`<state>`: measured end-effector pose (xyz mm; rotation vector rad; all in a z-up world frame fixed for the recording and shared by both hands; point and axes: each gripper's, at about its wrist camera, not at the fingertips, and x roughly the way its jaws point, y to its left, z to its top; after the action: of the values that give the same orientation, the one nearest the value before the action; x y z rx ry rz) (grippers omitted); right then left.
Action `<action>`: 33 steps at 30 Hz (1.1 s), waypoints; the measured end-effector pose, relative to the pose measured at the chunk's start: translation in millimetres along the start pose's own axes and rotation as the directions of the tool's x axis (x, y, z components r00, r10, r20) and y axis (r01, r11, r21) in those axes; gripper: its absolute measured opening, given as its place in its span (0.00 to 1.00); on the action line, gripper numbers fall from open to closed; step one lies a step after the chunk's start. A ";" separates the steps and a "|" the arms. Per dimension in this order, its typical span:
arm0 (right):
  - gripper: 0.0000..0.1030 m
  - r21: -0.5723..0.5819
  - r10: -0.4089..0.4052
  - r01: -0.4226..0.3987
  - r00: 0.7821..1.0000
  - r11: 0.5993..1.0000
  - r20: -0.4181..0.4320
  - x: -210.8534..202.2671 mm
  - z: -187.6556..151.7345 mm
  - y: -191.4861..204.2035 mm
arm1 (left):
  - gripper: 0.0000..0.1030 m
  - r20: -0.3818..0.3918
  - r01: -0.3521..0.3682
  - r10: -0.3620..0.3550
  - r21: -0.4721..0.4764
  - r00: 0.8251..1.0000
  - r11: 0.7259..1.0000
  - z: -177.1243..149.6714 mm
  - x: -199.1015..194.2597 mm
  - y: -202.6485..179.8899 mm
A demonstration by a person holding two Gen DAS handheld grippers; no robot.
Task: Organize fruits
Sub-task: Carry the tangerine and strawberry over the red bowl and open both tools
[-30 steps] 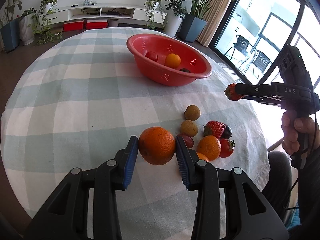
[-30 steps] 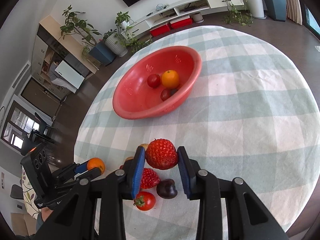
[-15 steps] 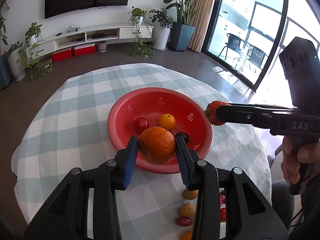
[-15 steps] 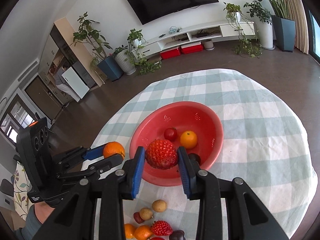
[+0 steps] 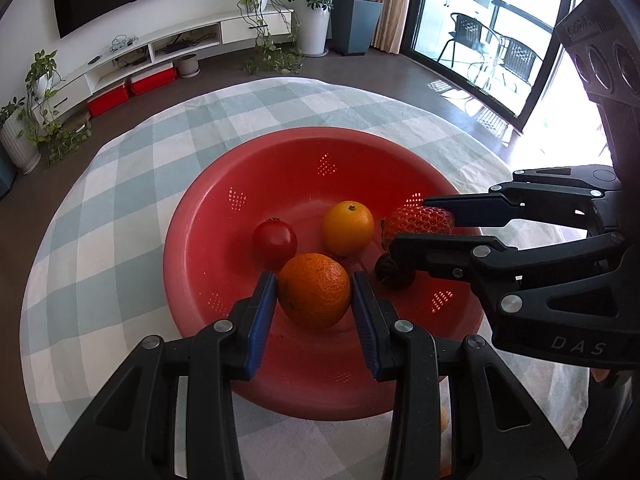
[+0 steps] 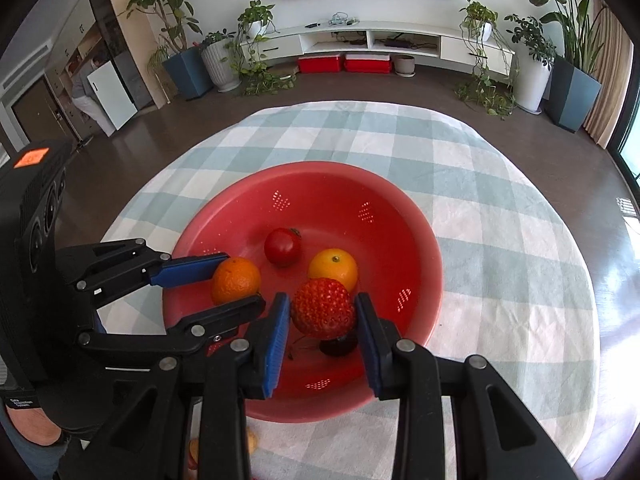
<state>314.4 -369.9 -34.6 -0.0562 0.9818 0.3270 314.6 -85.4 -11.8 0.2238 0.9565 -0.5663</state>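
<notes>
My left gripper point(image 5: 314, 298) is shut on a rough-skinned orange point(image 5: 314, 294) and holds it over the red colander bowl point(image 5: 208, 216). It also shows in the right wrist view point(image 6: 224, 280). My right gripper point(image 6: 323, 320) is shut on a strawberry point(image 6: 323, 308) above the bowl point(image 6: 400, 208). It reaches in from the right in the left wrist view point(image 5: 420, 226). In the bowl lie a tomato point(image 5: 274, 239), a smooth orange point(image 5: 348, 228) and a dark fruit point(image 5: 394, 276).
The round table has a green and white check cloth point(image 5: 120, 184) that falls off at the edges. A few small fruits point(image 6: 252, 442) lie on the cloth close to me, mostly hidden by my fingers.
Both grippers have moved forward and down from above the loose fruit to just over the bowl's inside, each still holding its fruit. They now sit close together.
</notes>
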 end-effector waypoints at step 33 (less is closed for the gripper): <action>0.56 -0.027 -0.056 0.058 0.997 0.998 0.054 -13.5 -5.5 5.7 | 0.74 0.047 -0.066 0.064 0.022 0.997 0.998 -7.1 -21.1 -2.5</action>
<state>301.4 -368.9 -26.0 -0.1009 0.9208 0.2888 298.8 -77.0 1.6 0.2610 0.8951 -0.5210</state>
